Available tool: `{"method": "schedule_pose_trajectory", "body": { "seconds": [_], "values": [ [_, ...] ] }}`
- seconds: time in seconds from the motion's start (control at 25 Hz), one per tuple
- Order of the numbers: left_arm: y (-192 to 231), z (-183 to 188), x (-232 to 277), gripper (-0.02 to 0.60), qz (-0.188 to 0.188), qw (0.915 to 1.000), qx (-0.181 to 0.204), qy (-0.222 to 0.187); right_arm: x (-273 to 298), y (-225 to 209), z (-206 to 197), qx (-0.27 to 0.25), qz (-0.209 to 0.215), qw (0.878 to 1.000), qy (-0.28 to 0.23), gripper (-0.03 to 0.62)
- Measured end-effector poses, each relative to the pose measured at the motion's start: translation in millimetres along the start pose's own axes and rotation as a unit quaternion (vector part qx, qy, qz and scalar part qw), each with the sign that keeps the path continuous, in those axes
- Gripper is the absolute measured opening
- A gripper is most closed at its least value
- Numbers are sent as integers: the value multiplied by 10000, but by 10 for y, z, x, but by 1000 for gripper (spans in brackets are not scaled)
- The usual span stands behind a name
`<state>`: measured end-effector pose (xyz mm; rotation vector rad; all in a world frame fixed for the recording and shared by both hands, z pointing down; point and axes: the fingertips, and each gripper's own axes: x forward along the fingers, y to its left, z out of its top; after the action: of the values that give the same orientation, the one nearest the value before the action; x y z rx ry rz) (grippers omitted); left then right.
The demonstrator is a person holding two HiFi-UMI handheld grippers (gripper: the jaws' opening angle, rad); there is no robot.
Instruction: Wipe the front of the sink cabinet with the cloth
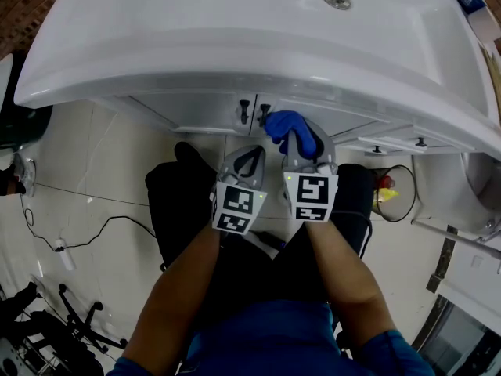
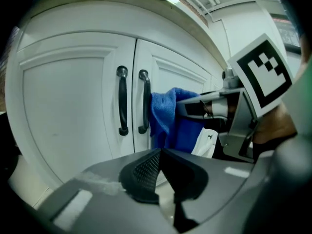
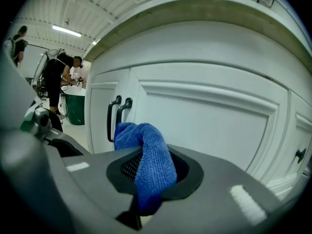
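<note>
Blue cloth [image 1: 291, 128] is bunched in the right gripper [image 1: 301, 149], whose jaws are closed tight on it, so that a thick fold pokes out past the tips and a tail droops down between them. The cloth sits up at the front of the sink cabinet [image 1: 203, 112], just beside the right one of two black door handles [image 1: 264, 112], on the right door near its inner edge. From where the cameras stand I can't tell whether the fabric is pressing on the panel or hanging a hair off it.

The left gripper [image 1: 249, 159] is held alongside, close to the right one but apart from it, its jaws brought together with nothing between them. It points at the seam where the two doors meet, below the handles, and touches neither.

Overhead, the broad white rim of the sink [image 1: 235, 45] juts well out past the cabinet doors, so both tools work tucked under that overhang. The left door is a plain framed panel with open room across it. To the right the door runs on to a narrower panel with a small dark knob [image 3: 300, 155]. Down on the pale tiled floor [image 1: 86, 178] a thin cable [image 1: 102, 225] trails off to the left, well clear, and a round bin [image 1: 395, 193] stands off to the right.
</note>
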<state>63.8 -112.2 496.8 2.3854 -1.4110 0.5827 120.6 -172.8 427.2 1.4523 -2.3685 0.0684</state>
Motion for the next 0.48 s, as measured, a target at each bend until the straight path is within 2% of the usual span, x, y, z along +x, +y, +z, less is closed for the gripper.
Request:
{"method": "schedule_pose_trajectory", "body": {
  "seconds": [0.32, 0.48],
  "values": [
    [114, -52, 62, 6, 125, 9997, -110, 160, 188, 111, -442, 233, 189, 9978, 594, 58],
    [154, -87, 90, 6, 167, 9995, -149, 234, 300, 141, -753, 314, 215, 9932, 1097, 59]
  ]
}}
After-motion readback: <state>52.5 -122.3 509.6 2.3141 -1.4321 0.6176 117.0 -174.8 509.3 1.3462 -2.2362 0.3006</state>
